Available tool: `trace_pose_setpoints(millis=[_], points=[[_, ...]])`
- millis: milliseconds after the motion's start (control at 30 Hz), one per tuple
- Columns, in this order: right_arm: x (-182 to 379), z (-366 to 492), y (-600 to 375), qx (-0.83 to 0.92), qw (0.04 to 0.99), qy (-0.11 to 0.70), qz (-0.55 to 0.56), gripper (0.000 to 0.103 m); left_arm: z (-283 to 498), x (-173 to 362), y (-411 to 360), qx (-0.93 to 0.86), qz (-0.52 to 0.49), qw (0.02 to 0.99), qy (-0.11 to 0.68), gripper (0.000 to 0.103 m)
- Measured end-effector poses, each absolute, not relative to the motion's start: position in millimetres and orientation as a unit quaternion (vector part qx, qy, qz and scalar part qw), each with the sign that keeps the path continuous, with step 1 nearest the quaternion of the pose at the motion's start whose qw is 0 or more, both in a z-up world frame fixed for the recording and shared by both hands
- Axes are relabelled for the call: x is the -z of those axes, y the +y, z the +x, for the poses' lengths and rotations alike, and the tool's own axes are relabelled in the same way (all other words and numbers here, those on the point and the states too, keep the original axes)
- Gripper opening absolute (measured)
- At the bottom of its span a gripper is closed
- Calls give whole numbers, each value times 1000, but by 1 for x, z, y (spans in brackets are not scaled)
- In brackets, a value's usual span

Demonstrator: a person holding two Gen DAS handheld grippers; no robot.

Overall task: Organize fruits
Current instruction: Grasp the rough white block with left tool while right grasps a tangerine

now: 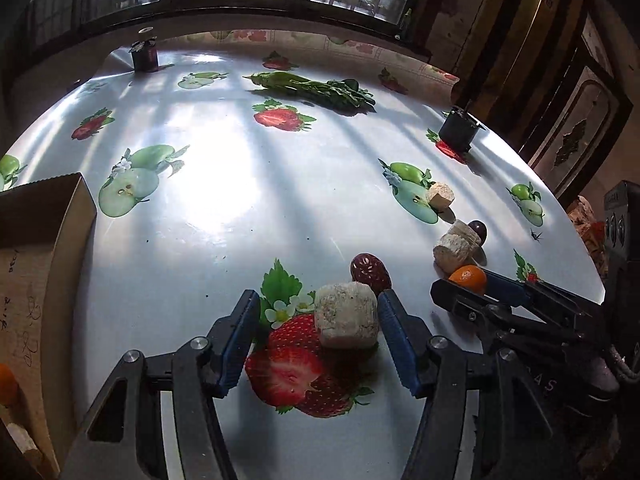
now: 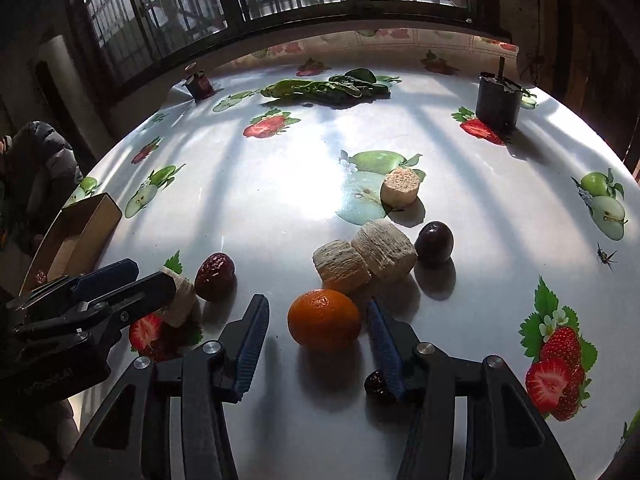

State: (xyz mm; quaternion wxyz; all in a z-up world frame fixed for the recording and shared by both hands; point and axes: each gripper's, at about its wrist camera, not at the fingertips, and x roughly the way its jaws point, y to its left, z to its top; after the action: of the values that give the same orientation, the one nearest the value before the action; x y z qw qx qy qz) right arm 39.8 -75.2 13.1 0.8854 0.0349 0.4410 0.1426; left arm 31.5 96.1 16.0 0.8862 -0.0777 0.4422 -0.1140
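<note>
- Orange (image 2: 324,319): round, dimpled, on the tabletop (image 2: 280,184) between the right hand-held gripper (image 2: 318,322) pads, untouched.
- Left hand-held gripper (image 1: 314,322): part-open around pale chunk (image 1: 346,316).
- Cardboard box (image 1: 52,240): one orange fruit (image 1: 7,385) inside.

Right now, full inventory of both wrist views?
orange: 1, orange, between the right gripper's fingers
pale cut chunks: 4, beige; two touching mid-table, one behind, one between the left gripper's fingers
red dates: 2, dark red; one by the left gripper, one under the right finger
dark round fruit: 1, purple-black
leafy greens: 1 bunch, far side
cardboard box: 1, brown, left edge
black holders: 2, far corners
left gripper: open
right gripper: open
</note>
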Motion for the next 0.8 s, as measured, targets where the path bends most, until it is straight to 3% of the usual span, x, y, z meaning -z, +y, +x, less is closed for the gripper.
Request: trace_pose_setpoints(millis=[133,400,467,500,800], points=[[-13,40,-81,-142,883,444,52,36,29,-13,92,129,-71,886,441,60],[-14,38,-87,-145,878,450,78,36,34,-13,78,163,-68,886,428,60],[-13,38,-87,-146,877,451,79,36,30,-14,72,165,-58,887,427,37],[-13,38,-87,-146,877,451,79,36,28,-13,71,171,-57,885,428,30],[-16,34,-87,-137,885,438,74,36,15,-24,72,146,-41,904,399,30]])
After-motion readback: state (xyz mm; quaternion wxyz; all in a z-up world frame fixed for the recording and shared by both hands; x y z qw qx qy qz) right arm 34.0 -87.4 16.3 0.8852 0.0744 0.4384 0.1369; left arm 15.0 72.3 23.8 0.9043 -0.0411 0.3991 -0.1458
